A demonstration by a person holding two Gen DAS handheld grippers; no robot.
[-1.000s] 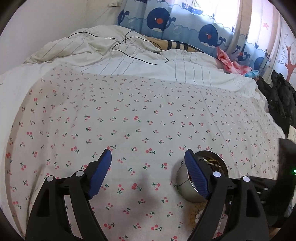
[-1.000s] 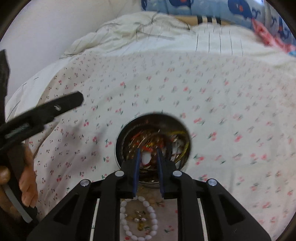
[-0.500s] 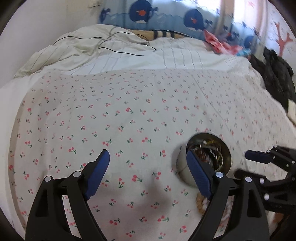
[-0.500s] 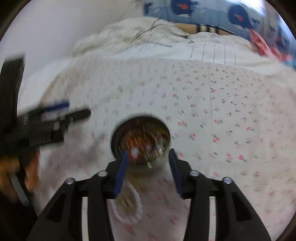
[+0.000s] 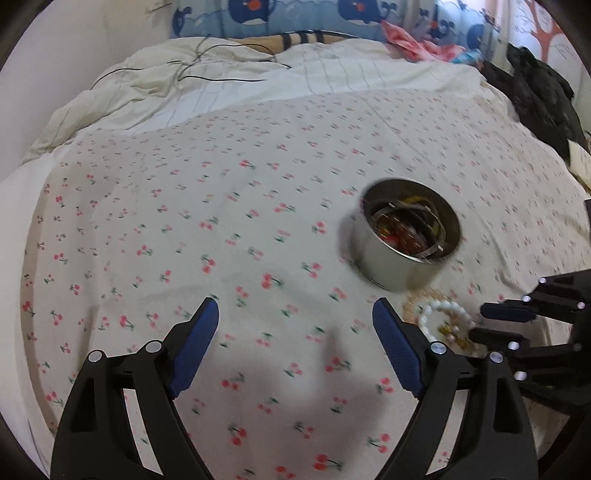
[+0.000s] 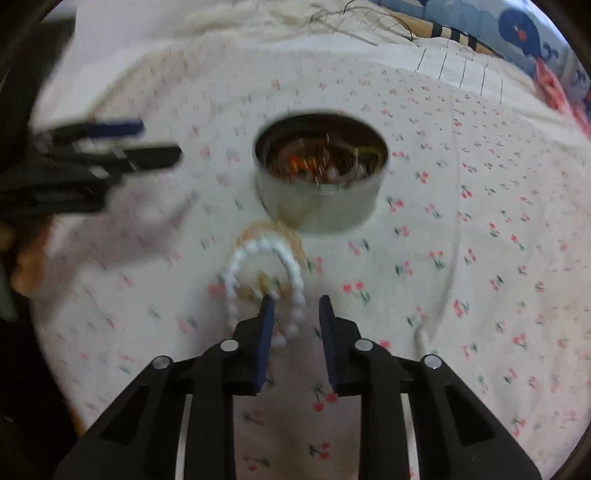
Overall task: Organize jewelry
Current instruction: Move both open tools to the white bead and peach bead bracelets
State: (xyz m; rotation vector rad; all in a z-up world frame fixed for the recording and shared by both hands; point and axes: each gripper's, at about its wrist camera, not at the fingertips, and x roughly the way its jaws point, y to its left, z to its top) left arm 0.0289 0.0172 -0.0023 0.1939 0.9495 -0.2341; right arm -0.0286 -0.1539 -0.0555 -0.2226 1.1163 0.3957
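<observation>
A round metal tin (image 5: 402,236) full of tangled jewelry stands on the cherry-print bedsheet; it also shows in the right wrist view (image 6: 320,173). A white bead bracelet (image 6: 264,280) and a peach bead bracelet (image 6: 275,230) lie on the sheet just in front of the tin; the white one shows in the left wrist view too (image 5: 443,317). My right gripper (image 6: 293,314) is open and empty, its tips over the near edge of the white bracelet. My left gripper (image 5: 295,328) is wide open and empty, left of the tin.
A crumpled white duvet (image 5: 192,85) with black cables lies at the far end of the bed. Dark clothes (image 5: 535,92) are piled at the right edge. Whale-print curtains (image 5: 314,14) hang behind.
My right gripper has opened and pulled back from over the tin to the bracelets. My left gripper has shifted so the tin sits farther off to its right.
</observation>
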